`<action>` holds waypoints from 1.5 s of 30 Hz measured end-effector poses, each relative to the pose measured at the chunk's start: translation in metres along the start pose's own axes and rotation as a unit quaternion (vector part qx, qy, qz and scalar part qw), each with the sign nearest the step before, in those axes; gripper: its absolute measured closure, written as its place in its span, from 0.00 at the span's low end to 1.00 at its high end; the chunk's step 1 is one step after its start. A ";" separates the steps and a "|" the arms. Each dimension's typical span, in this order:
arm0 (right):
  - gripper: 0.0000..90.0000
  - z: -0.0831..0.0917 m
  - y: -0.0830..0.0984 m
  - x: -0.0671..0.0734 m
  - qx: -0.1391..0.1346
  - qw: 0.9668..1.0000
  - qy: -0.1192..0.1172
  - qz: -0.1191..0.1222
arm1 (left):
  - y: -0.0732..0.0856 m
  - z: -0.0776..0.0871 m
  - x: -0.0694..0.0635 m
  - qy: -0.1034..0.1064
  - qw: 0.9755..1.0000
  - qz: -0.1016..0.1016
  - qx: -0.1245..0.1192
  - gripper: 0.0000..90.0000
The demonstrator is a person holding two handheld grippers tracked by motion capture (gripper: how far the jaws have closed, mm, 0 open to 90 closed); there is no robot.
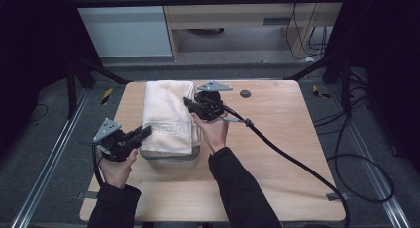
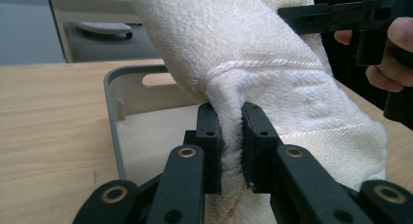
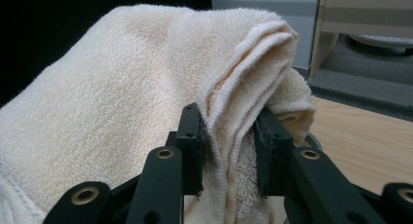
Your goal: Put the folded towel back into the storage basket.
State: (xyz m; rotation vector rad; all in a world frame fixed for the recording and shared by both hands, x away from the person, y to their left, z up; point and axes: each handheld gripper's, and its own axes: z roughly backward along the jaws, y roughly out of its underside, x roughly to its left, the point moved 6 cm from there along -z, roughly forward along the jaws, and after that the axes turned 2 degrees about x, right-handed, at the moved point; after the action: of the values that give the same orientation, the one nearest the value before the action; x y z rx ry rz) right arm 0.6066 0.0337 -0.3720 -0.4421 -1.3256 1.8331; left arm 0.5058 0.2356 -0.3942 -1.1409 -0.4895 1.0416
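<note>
High view showed us that we held the folded towel (image 1: pixel 167 116) above the grey bin (image 1: pixel 171 160), left gripper (image 1: pixel 144 132) and right gripper (image 1: pixel 189 103) each clamped on 1 edge, so lowering it in and letting go remained.

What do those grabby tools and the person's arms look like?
Each hand-held gripper, the left and the right, is black with two flat jaws joined by bars with brass-coloured rivets. Each carries a grey three-cornered plate on top. A thick black cable trails from the right one across the table. The person wears dark long sleeves; the hands are bare.
</note>
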 end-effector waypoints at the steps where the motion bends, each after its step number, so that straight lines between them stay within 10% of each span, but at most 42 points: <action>1: 0.76 -0.002 0.002 0.000 0.002 1.000 0.001 0.001 | 0.002 -0.002 0.001 -0.003 1.000 0.000 0.004 0.88; 45: 0.75 -0.056 0.067 -0.016 0.085 0.996 0.014 -0.011 | 0.048 -0.043 0.025 -0.066 0.993 -0.022 0.095 0.87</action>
State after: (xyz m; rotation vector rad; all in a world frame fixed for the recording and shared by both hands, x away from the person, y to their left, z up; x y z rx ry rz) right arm 0.6273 0.0480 -0.4575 -0.3596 -1.1400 1.8953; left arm 0.5307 0.2378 -0.4586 -0.8937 -0.5063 1.1051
